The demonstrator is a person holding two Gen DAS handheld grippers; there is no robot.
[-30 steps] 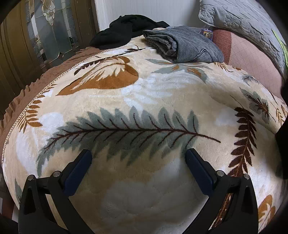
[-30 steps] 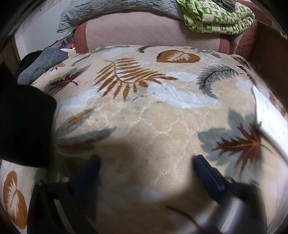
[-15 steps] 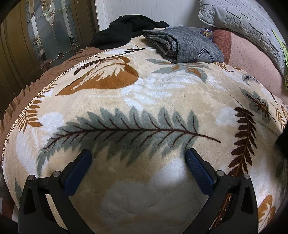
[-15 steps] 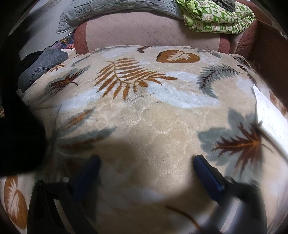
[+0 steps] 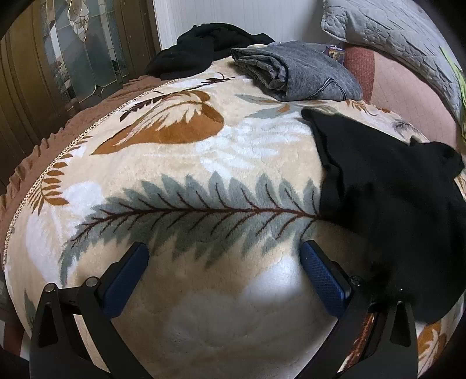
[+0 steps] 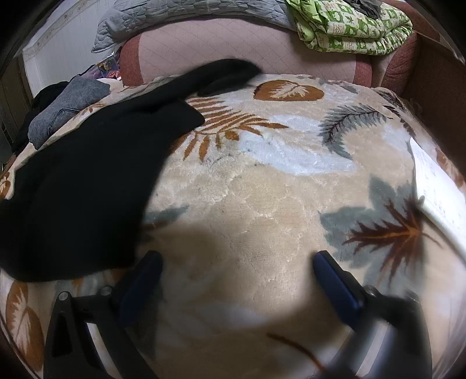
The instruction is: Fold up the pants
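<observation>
Black pants (image 5: 387, 186) lie spread and rumpled on the leaf-patterned blanket (image 5: 180, 163), at the right of the left wrist view. In the right wrist view the same pants (image 6: 84, 175) fill the left side, one leg reaching toward the back. My left gripper (image 5: 224, 274) is open and empty, low over the blanket, its right finger just left of the pants' edge. My right gripper (image 6: 237, 280) is open and empty, its left finger next to the pants' near edge.
Folded grey jeans (image 5: 297, 73) and a black garment heap (image 5: 204, 49) lie at the bed's far left end. A grey quilted pillow (image 5: 387, 32) and a green patterned quilt (image 6: 349, 26) rest on the pink headboard cushion (image 6: 233, 55). A white sheet of paper (image 6: 437, 186) lies at right.
The black pants have landed spread on the blanket between the two grippers; earlier only a dark shape showed at the frame edges. Both grippers have stayed in place, open.
</observation>
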